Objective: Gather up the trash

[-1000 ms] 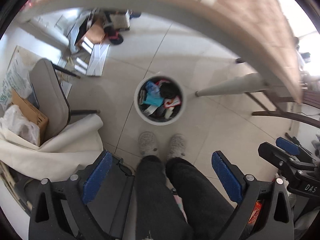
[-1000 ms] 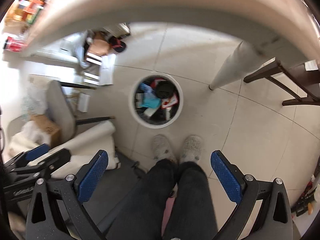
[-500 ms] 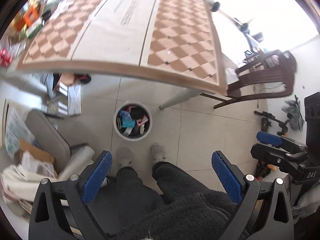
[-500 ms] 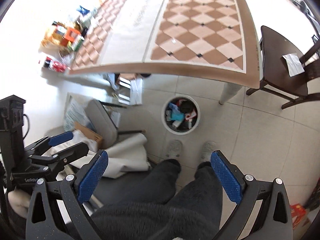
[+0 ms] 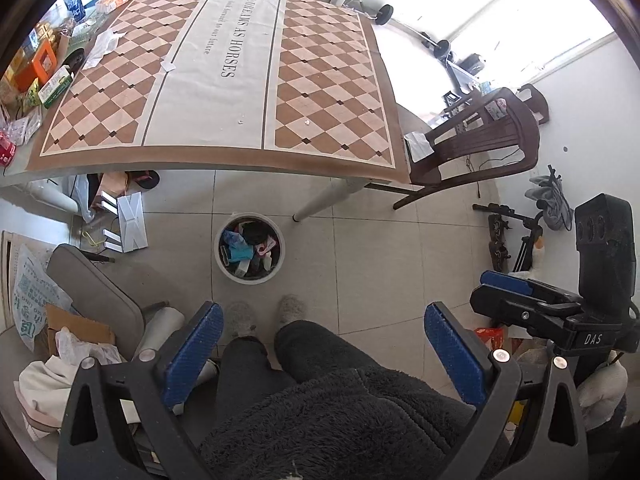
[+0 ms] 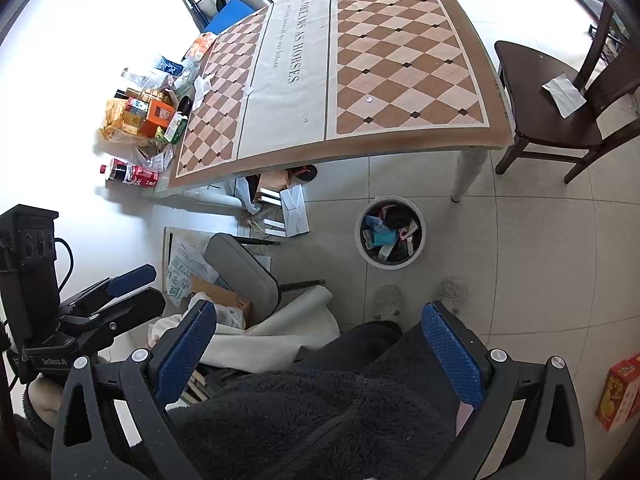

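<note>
A: Where do we stand?

B: We hold both claws high, looking down past our legs. The left claw [image 5: 320, 356] is spread wide and carries nothing; the right claw [image 6: 316, 352] is the same, released and empty.

A: And the trash?

B: The bin [image 5: 250, 247] sits on the floor just beyond our slippers, beside the table leg [image 5: 326, 196], already fairly full. On the table [image 5: 224, 92] we see a crumpled tissue [image 5: 102, 46] near the left edge and a few small scraps [image 5: 306, 122] on the cloth.

A: Why so high?

B: Probably so we can survey the tabletop and choose the next piece. The boxes [image 6: 154, 118] at the far side look like groceries, not trash, so we judge the tissue the likelier target.
</note>
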Tool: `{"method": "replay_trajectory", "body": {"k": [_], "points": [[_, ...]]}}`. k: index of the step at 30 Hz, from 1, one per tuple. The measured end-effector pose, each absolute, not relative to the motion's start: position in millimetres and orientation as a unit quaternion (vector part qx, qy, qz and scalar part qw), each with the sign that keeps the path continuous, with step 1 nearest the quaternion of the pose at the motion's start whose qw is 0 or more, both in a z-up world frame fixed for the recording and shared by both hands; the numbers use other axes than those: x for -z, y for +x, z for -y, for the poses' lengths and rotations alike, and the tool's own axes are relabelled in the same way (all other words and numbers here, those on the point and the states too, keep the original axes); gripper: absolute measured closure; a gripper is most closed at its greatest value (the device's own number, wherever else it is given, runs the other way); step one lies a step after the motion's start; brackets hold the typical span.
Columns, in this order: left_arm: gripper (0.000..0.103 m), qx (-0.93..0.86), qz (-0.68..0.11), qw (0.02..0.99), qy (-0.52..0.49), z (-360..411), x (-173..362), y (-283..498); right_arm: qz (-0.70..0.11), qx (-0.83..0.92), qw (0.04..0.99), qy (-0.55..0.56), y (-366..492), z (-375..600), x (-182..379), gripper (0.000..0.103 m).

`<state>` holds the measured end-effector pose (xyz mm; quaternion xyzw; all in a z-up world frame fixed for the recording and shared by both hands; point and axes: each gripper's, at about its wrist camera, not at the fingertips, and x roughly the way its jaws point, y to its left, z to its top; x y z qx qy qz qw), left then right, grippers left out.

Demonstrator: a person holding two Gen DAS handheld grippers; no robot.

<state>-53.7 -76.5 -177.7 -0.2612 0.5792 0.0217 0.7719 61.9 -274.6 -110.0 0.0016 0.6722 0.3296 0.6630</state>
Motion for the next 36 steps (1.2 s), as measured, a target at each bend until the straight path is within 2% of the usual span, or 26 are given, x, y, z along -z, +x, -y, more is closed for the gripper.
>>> {"method": "replay_trajectory", "body": {"k": [36], "points": [[0.0, -0.039, -0.57, 0.784, -0.242, 91.2, 166.7, -62.0, -0.673, -0.343, 0.655, -0.024, 67.2, 283.4, 105.6, 0.0]]}}
